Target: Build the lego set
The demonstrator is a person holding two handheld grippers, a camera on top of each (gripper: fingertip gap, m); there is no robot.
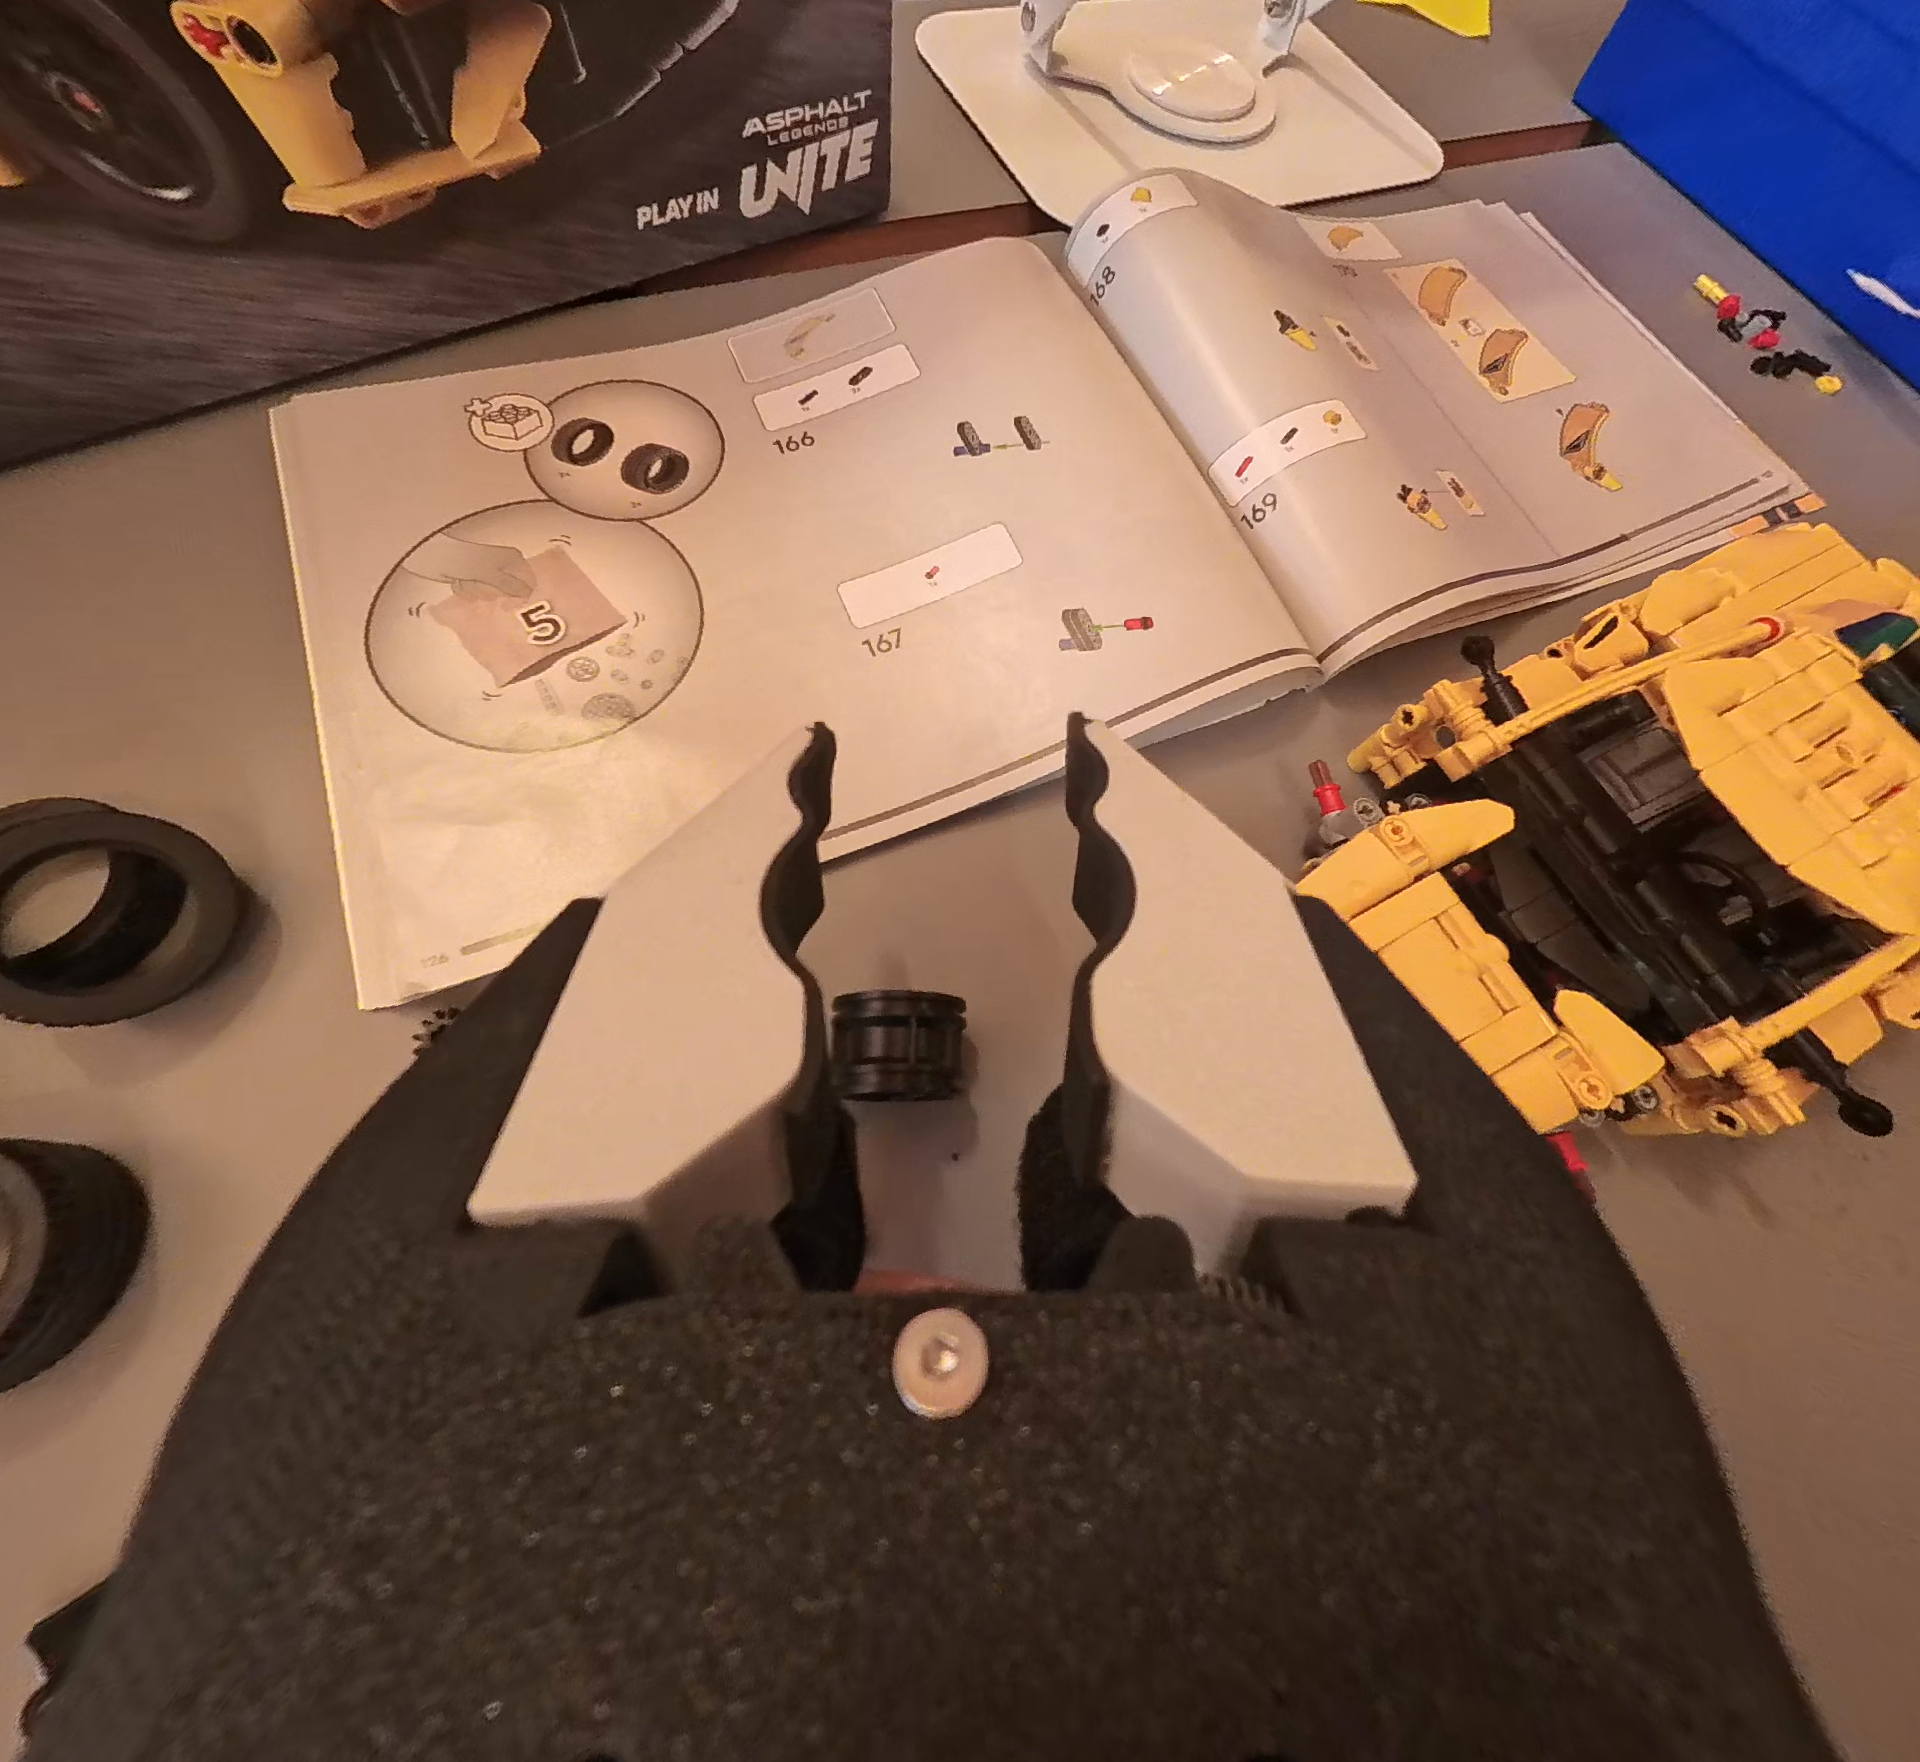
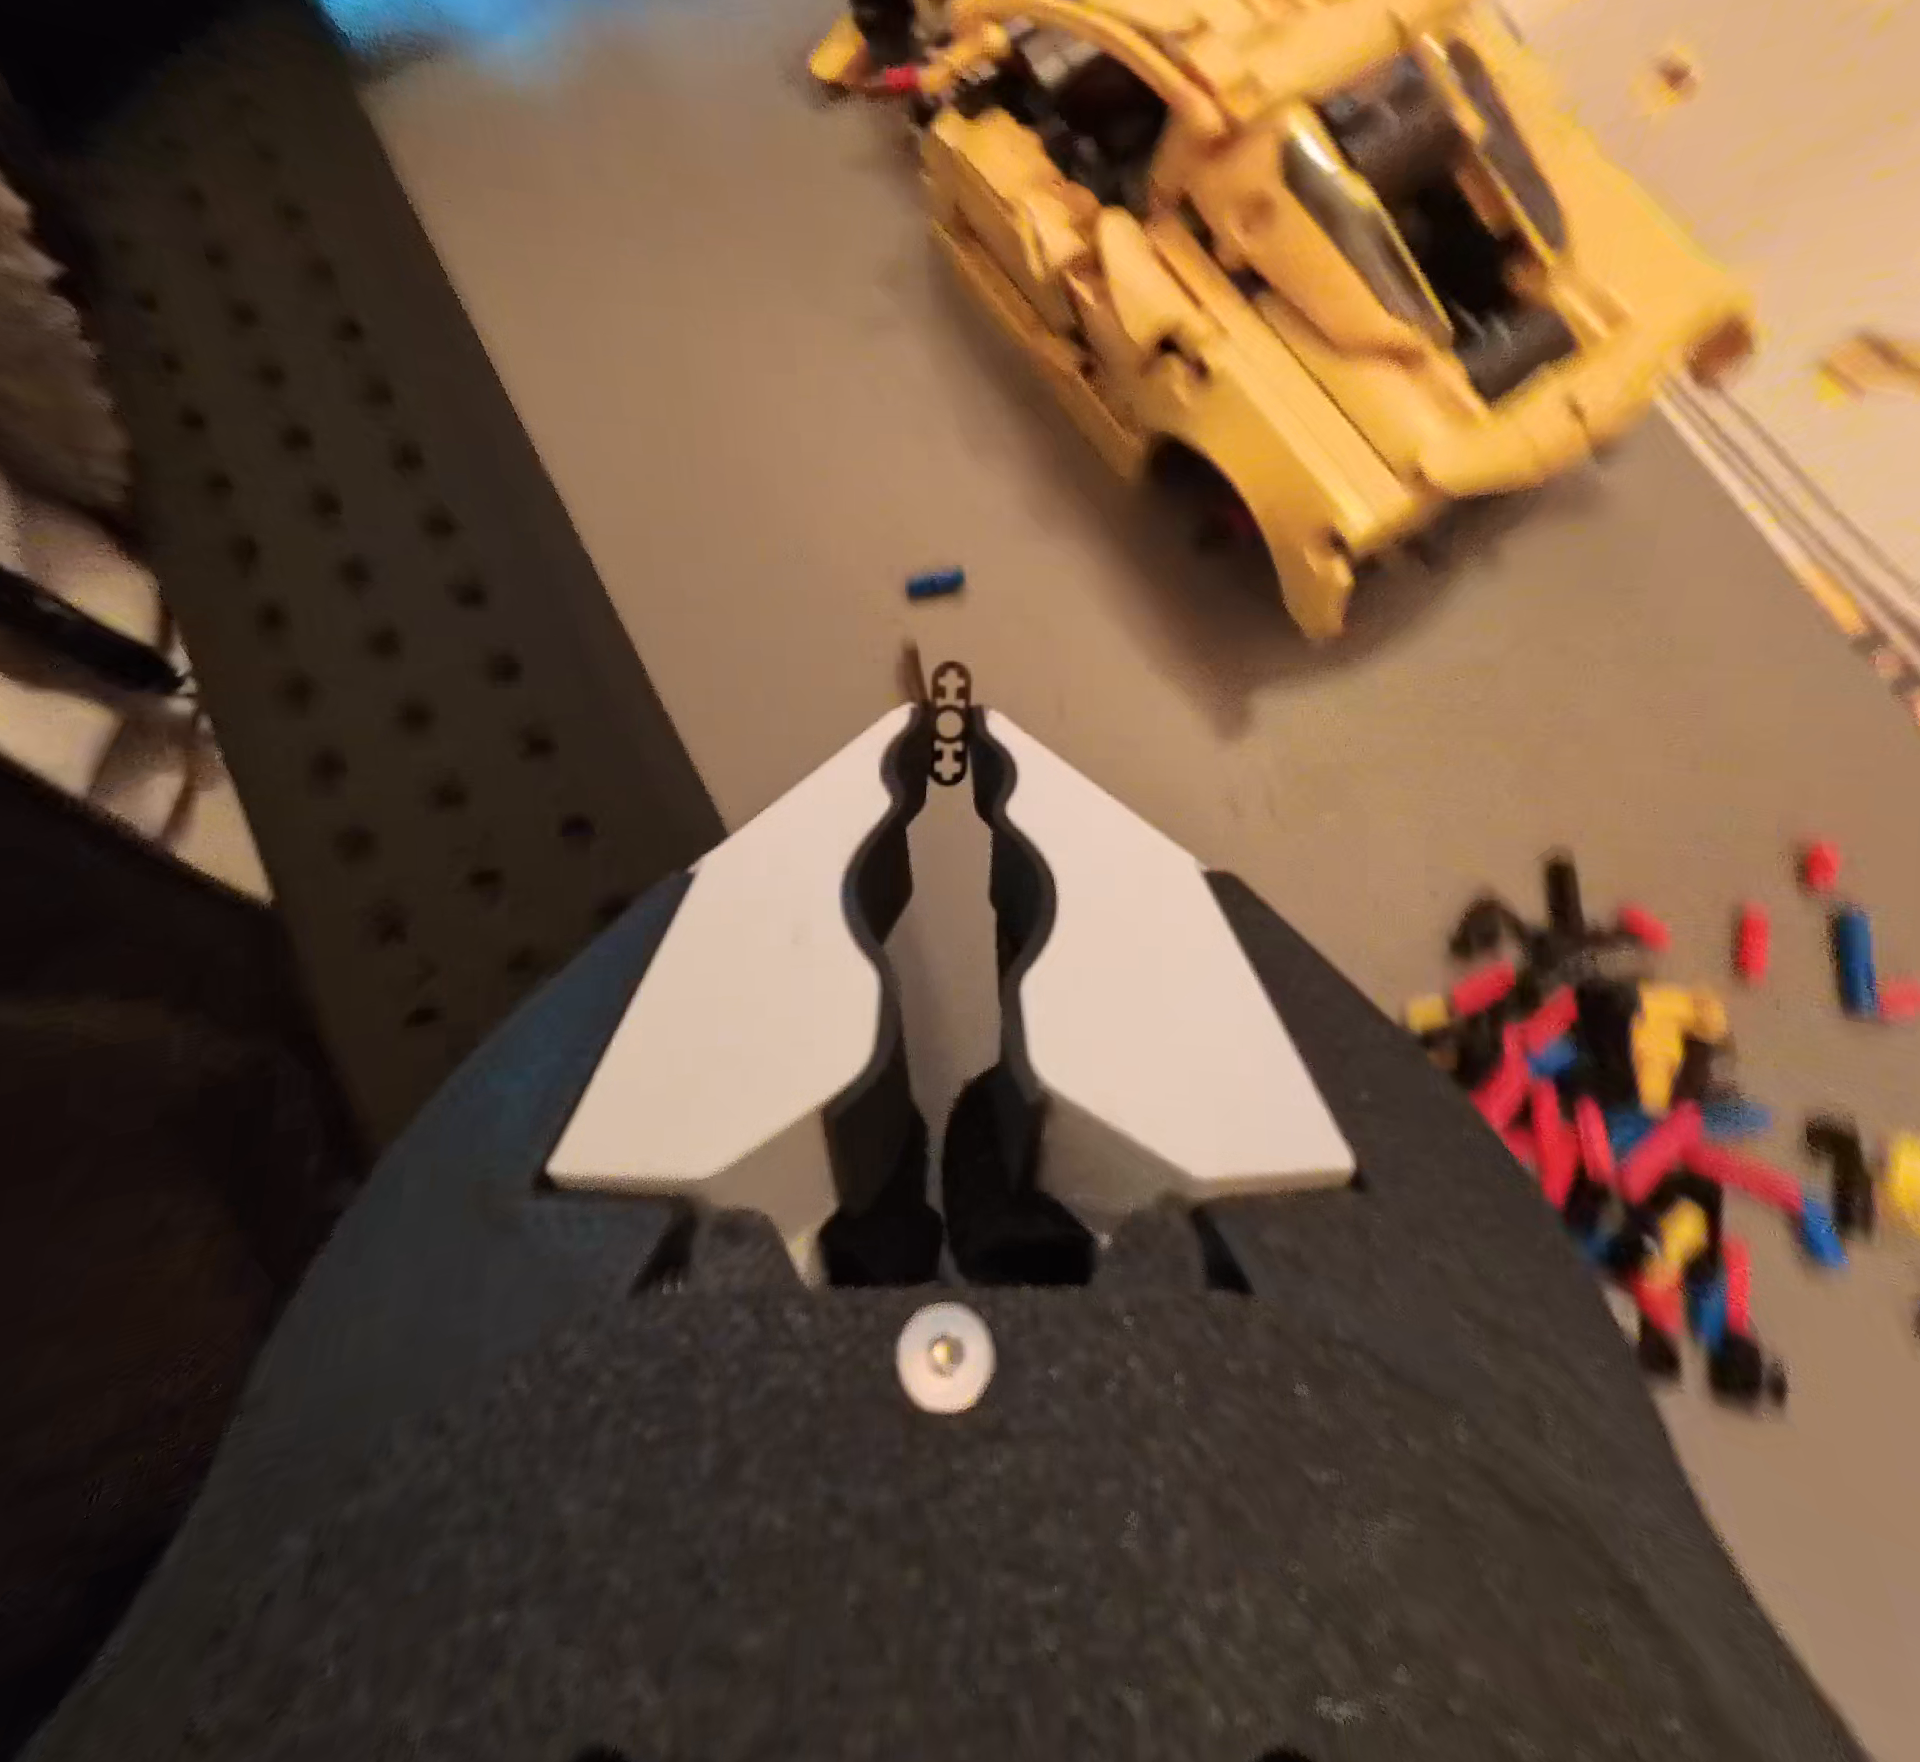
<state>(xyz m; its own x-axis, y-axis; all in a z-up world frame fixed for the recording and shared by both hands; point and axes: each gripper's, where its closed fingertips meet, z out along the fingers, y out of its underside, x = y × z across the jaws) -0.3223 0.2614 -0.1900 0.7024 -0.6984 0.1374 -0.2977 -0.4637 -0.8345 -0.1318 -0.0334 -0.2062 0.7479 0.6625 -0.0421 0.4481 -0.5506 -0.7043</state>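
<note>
My left gripper [image 1: 948,736] is open and empty above the lower edge of the open instruction booklet [image 1: 935,507]. A small black wheel hub [image 1: 900,1045] lies on the table below, between its fingers, untouched. The half-built yellow car [image 1: 1621,881] sits to its right. My right gripper [image 2: 950,713] is shut on a small black three-hole lego beam [image 2: 951,723], held upright at the fingertips above the table. The yellow car [image 2: 1278,195] lies ahead of it to the right, and a blue pin [image 2: 933,584] lies just beyond the tips.
Two black tyres [image 1: 99,912] lie at the left. The set's box [image 1: 416,71] and a white stand base [image 1: 1174,91] stand behind the booklet, a blue bin [image 1: 1766,71] at the far right. A pile of red, blue, black and yellow parts [image 2: 1621,1110] lies right of my right gripper. A perforated dark strip [image 2: 343,569] runs along the left. Some 35 centimetres of space lies between my two pairs of fingers. Between my right fingertips and the blue pin [image 2: 933,584] there is roughly 7 centimetres.
</note>
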